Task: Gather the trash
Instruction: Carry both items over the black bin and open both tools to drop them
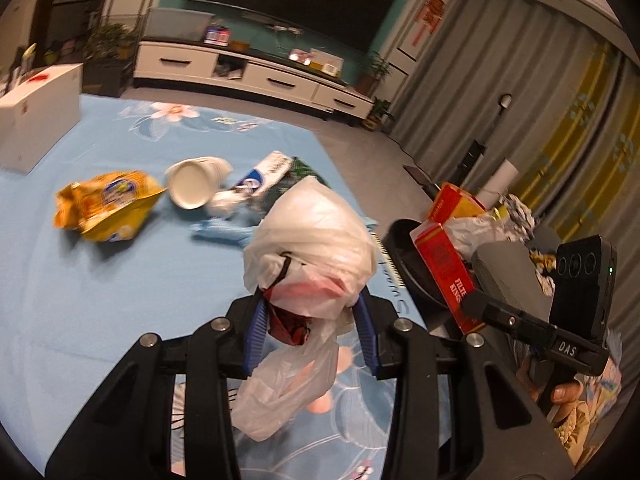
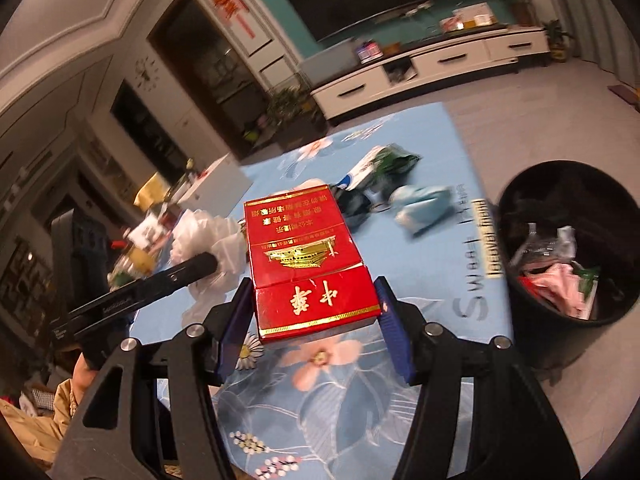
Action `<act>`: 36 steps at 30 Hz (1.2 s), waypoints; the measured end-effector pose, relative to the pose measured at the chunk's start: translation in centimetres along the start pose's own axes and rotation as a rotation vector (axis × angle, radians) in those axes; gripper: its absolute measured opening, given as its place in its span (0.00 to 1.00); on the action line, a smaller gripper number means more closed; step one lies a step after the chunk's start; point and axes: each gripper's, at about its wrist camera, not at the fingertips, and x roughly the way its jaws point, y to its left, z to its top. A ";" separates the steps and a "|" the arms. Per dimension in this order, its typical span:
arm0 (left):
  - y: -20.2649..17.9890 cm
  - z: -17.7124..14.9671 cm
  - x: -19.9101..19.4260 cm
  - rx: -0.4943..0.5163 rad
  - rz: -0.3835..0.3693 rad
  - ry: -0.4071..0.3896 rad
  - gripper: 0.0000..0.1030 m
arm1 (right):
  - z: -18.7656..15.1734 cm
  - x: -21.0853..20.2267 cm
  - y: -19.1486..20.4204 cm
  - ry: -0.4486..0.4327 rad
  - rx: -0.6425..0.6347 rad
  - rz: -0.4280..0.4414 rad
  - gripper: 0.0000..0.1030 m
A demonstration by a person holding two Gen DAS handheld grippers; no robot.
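A: Your left hand-held gripper [image 1: 312, 312] is clamped on the white plastic bag [image 1: 310, 240], lifted clear of the blue floral table [image 1: 120, 280]. How will it handle?

B: I judge it light and soft. It crumples and slips under the pads, and the loose tail hanging below your fingers can slide out. You are pinching it at the gathered neck, where dark and red contents bulge inside. That is the best place to hold it, because the film is bunched thick there.

A: Which way does it run?

B: Its long axis lies along your fingers: the puffed end points away from you, the limp end droops toward you and down.

A: And the right side?

B: Your right hand-held gripper [image 2: 316, 304] is closed on the red cigarette carton [image 2: 308, 256], blue pads against its two side faces at the near end. It is stiff cardboard and looks light, maybe empty, so hard squeezing may cave the walls. Its long axis points straight ahead from the jaws, broad printed face up, lid end toward you.

A: Where does it all go?

B: The black trash bin [image 2: 524, 320] stands just off the table's edge to your right, already holding wrappers. A yellow snack bag [image 1: 108, 208], a white paper cup [image 1: 192, 184] and other wrappers lie farther out on the table.
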 end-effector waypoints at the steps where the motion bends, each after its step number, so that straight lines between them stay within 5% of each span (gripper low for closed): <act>1: -0.6 0.1 0.2 0.011 -0.002 0.003 0.39 | -0.1 -0.5 -0.5 -0.011 0.008 -0.008 0.58; 20: -14.4 2.8 10.1 0.264 -0.110 0.089 0.39 | -0.5 -6.3 -10.9 -0.186 0.211 -0.211 0.58; 36: -19.5 2.0 19.9 0.359 -0.149 0.211 0.40 | -0.8 -5.4 -16.2 -0.184 0.242 -0.493 0.59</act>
